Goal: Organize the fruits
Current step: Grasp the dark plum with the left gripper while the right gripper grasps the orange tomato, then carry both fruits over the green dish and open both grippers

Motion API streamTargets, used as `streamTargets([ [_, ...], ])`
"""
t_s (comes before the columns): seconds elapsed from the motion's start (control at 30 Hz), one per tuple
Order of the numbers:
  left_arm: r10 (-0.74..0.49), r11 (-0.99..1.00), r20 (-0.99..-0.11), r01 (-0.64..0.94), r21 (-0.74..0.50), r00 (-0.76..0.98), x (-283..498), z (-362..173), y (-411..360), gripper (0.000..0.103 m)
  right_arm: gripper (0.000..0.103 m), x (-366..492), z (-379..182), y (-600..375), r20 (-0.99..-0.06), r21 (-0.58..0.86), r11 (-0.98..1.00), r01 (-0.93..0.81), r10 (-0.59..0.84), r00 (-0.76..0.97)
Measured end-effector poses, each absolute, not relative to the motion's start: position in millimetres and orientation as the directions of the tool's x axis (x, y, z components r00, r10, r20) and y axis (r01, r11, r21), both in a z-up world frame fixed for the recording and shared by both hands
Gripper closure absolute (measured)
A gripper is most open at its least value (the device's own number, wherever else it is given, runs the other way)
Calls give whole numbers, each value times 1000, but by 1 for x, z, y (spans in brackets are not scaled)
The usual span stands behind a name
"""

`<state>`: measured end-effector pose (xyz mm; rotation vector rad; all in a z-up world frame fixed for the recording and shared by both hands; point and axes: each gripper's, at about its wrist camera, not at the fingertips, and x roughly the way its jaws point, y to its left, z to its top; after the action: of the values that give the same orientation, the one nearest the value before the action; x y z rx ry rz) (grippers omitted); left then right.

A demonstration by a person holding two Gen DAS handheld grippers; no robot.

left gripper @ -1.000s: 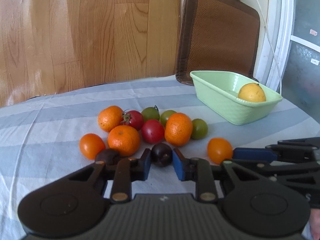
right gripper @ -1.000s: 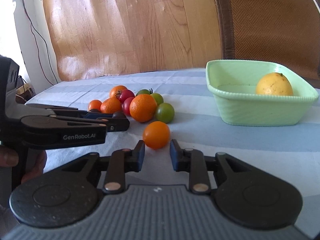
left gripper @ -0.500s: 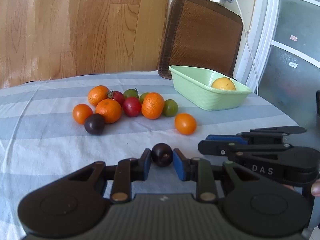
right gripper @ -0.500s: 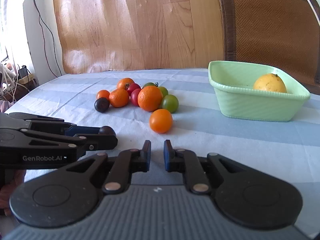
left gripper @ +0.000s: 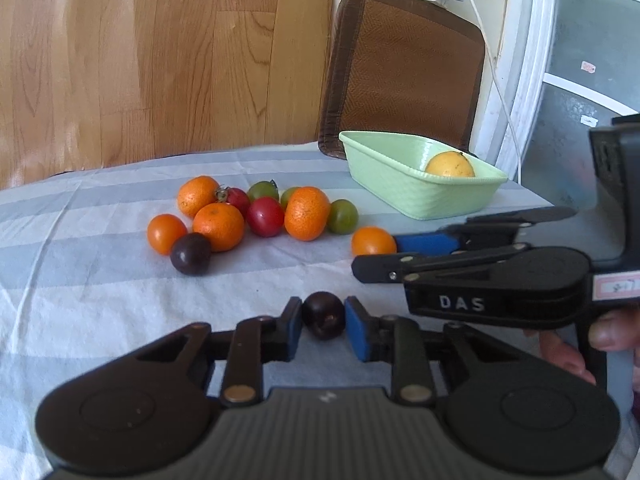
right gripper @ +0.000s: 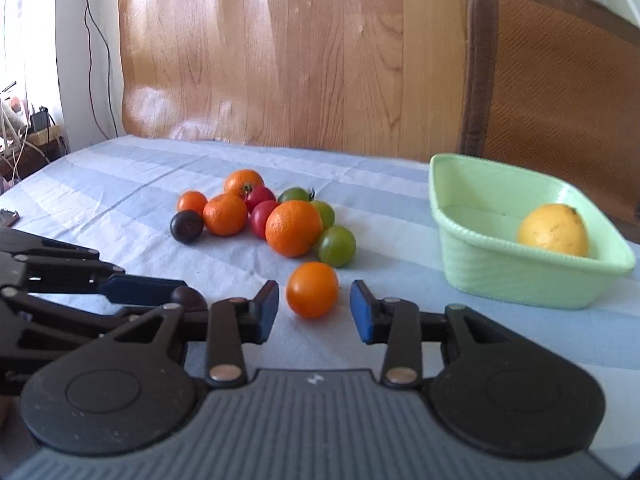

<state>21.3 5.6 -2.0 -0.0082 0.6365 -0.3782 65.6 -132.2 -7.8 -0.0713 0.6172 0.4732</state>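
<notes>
Striped tablecloth (right gripper: pixel 120 184): left gripper (left gripper: pixel 323 320) clamps dark plum (left gripper: pixel 323 314); right gripper (right gripper: pixel 314 312) opening around orange tomato (right gripper: pixel 312 289).

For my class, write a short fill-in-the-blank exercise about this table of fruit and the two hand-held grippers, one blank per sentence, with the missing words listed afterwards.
1. The left gripper is shut on a small fruit whose colour is dark ____.
2. The only fruit inside the green basket is coloured ____.
3. The right gripper, its jaws opening, has a lone ____ fruit between its fingers, untouched by the pads.
4. A second dark fruit lies on the striped ____.

Missing words: purple; yellow; orange; tablecloth
</notes>
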Motion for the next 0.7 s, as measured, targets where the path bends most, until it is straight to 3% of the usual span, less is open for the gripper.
streamTargets([
  [0.1,-390,916,-575,363,-169,719,28,5,5,79,72,56,-2,-141,-525,75,897,-435,407,748],
  [0.3,-505,862,-494,443,-246,708,76,44,-25,79,72,48,15,-181,-366,-2,967,-256,238,900],
  [0.43,-547,834,-468,502,-231,694,125,61,-63,79,72,75,19,-207,-356,-15,982,-186,169,919],
  [0.7,-540,835,-561,479,-269,627,178,36,-99,74,69,86,8,-212,-360,-32,982,-185,161,919],
])
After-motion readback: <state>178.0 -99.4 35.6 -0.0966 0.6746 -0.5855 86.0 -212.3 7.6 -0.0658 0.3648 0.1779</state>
